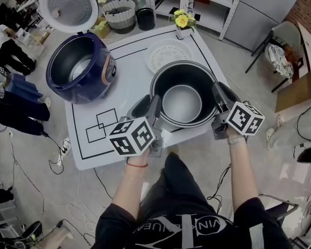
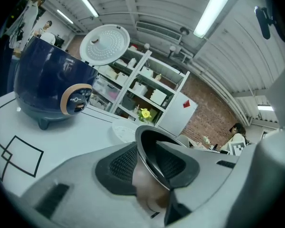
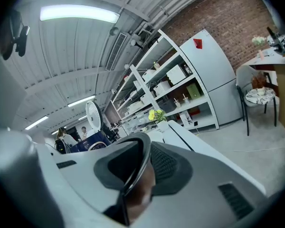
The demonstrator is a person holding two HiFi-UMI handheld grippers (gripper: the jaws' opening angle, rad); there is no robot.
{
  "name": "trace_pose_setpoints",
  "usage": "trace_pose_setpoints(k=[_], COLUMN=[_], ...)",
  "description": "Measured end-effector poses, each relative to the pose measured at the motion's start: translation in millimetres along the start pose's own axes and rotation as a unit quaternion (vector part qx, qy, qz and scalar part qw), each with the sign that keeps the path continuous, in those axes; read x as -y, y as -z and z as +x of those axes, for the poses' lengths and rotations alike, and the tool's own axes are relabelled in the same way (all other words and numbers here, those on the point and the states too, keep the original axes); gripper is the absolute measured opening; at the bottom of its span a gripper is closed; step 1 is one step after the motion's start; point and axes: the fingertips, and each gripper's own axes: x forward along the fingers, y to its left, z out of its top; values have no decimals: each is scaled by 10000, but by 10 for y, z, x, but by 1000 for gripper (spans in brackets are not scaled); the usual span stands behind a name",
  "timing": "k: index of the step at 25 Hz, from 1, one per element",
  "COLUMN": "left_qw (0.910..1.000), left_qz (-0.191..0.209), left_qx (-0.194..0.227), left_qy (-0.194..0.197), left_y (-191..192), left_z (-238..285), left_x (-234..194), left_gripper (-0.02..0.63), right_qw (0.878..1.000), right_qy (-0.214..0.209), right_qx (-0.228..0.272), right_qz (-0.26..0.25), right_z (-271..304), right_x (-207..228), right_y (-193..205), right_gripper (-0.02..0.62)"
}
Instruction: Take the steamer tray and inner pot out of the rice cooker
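- The person's two forearms reach out from the near edge of the head view, and each hand holds one gripper with its marker cube on top.
- The left gripper [image 1: 152, 107] [image 2: 149, 161] is closed on the near-left rim of the inner pot [image 1: 168, 82] [image 2: 151, 136]. In the left gripper view one dark pad lies on the outside of the wall and the other on the inside.
- The right gripper [image 1: 218, 94] [image 3: 141, 167] clamps the right rim of the same pot [image 3: 143, 148] in the same way, with the rim standing between its two pads.
- The inner pot is dark, with a grey shining bottom, and it is out of the cooker. It is held upright between the two grippers, over the near right part of the white table [image 1: 129, 69]. Whether its bottom touches the table, I cannot tell.
- Black square outlines [image 1: 101, 124] are drawn on the table, left of the left gripper.
- The steamer tray [image 1: 168, 55] [image 2: 123, 131], a white round tray with holes, lies flat on the table just beyond the pot, apart from the cooker.
- The dark blue rice cooker [image 1: 80, 66] [image 2: 47, 84] [image 3: 92, 144] stands at the far left of the table. Its lid [image 1: 68, 7] [image 2: 104, 44] is open and shows a white inside.
- A small pot of yellow flowers [image 1: 182, 24] [image 2: 145, 114] [image 3: 156, 114] stands at the far edge of the table.
- Behind the table there are white shelves [image 3: 166, 84] and a white fridge [image 2: 178, 115].
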Motion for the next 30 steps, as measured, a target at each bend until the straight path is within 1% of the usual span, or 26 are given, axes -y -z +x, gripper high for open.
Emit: trace_pose_setpoints(k=[5,10,13,17,21,24,25,28,30], left_qw=[10000,9996,9988,9965,9956,9936,9926,9885,9852], left_qz=[37,144,310,695,750,864,931,1205,1369], left_qx=[57,74,202,380,534,719,773,901,1010], left_qy=[59,232,327,256,182,125,125,176,189], left_y=[2,4,-59,-196,-254,-320,-344,-406,-457], left_z=[17,14,-26,-118,-245,-355,-388,-475,-547], left_x=[-15,-4,8,4,-44,-60,-57,-16,20], left_gripper=[112,112,112,112,112,101,95,94,92], right_qw=[9999,9988,9976,9946,9915,9907,9901,9871,9855], right_qy=[26,85,119,229,352,296,252,100,-13], right_qx=[-28,-52,-53,-124,-101,19,64,195,298], right_qz=[-143,-475,-673,-1009,-1246,-1331,-1381,-1583,-1669], right_z=[11,6,-10,-55,-156,-245,-274,-361,-425], right_x=[19,10,-8,-31,-21,-81,-118,-253,-359], right_y=[9,0,-20,-28,-24,-91,-118,-192,-238], right_gripper=[74,81,81,81,81,79,69,43,37])
